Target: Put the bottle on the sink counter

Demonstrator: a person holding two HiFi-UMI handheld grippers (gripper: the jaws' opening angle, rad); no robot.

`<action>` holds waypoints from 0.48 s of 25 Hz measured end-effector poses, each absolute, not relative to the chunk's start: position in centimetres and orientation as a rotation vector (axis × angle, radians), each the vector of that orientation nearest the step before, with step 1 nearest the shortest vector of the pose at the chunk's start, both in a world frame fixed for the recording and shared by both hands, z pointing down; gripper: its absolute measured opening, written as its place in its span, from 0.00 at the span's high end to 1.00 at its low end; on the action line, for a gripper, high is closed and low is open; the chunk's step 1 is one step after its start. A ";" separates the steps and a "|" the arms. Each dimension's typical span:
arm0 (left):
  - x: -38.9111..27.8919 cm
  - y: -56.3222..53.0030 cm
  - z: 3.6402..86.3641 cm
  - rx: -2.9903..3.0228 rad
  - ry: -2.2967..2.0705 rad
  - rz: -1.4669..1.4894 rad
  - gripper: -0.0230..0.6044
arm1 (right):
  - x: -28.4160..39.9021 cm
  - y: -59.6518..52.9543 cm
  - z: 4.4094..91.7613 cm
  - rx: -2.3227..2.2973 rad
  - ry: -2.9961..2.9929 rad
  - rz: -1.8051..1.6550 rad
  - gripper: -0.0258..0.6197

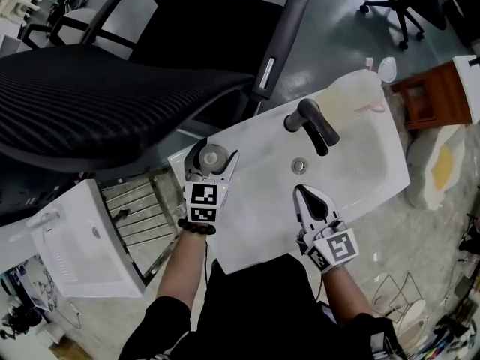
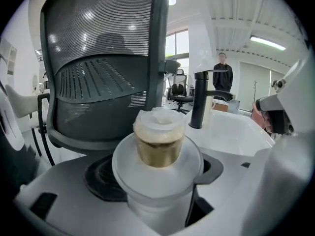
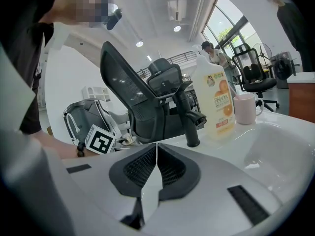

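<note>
A white bottle (image 1: 212,156) with a brownish neck and a plastic-wrapped cap (image 2: 158,136) stands upright between the jaws of my left gripper (image 1: 211,165), which is shut on it. It is over the back left corner of the white sink counter (image 1: 251,137); whether its base touches the counter is hidden. In the left gripper view the bottle fills the gap between the jaws of the left gripper (image 2: 155,175). My right gripper (image 1: 301,193) is shut and empty above the sink's front rim, near the drain (image 1: 299,166). Its pads (image 3: 147,168) meet.
A black faucet (image 1: 313,124) rises at the sink's back edge, with a pale soap bottle (image 3: 216,100) and a pink cup (image 3: 245,109) to its right. A black mesh office chair (image 1: 112,81) looms behind. A second white basin (image 1: 75,246) and a wire rack (image 1: 139,212) lie left.
</note>
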State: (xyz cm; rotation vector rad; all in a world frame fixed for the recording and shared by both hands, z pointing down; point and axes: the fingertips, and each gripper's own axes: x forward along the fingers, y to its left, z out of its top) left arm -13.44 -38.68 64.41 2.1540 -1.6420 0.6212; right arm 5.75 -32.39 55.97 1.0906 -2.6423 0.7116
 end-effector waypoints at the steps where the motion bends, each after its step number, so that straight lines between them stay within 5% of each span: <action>1: -13.4 -38.6 64.4 2.165 -1.641 0.636 0.39 | 5.7 -32.3 56.0 1.091 -2.641 0.711 0.91; 12: -13.5 -38.0 63.9 2.200 -1.613 0.551 0.32 | 6.1 -31.3 55.7 1.116 -2.627 0.695 0.91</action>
